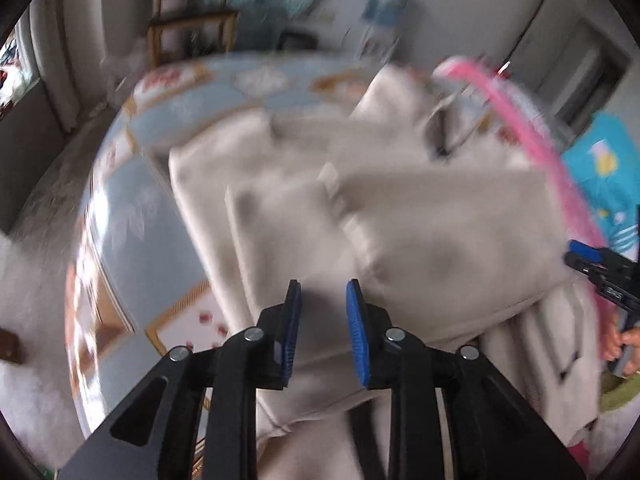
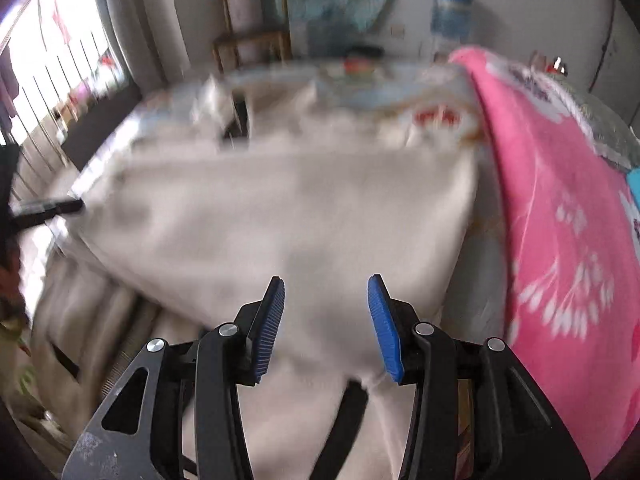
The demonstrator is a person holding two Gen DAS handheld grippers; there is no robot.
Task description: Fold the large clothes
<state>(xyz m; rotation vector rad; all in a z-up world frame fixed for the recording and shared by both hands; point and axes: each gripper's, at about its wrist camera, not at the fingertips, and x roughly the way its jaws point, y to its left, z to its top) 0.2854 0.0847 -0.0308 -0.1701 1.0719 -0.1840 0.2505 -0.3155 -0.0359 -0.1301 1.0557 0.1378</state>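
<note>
A large beige garment [image 1: 400, 208] lies partly folded on a bed, with a folded layer on top and more cloth hanging over the near edge. It also shows in the right wrist view [image 2: 280, 216]. My left gripper [image 1: 323, 292] is open and empty above the garment's near edge. My right gripper [image 2: 326, 288] is open and empty above the folded layer. The right gripper also shows at the right edge of the left wrist view [image 1: 600, 264]. The left gripper's tip shows at the left in the right wrist view [image 2: 48, 208]. Both views are motion-blurred.
The bed has a light blue patterned sheet [image 1: 140, 216]. A pink blanket [image 2: 560, 220] lies along the bed's right side. A wooden shelf [image 2: 252, 36] and a water dispenser [image 2: 452, 12] stand at the far wall. A window [image 2: 48, 72] is at the left.
</note>
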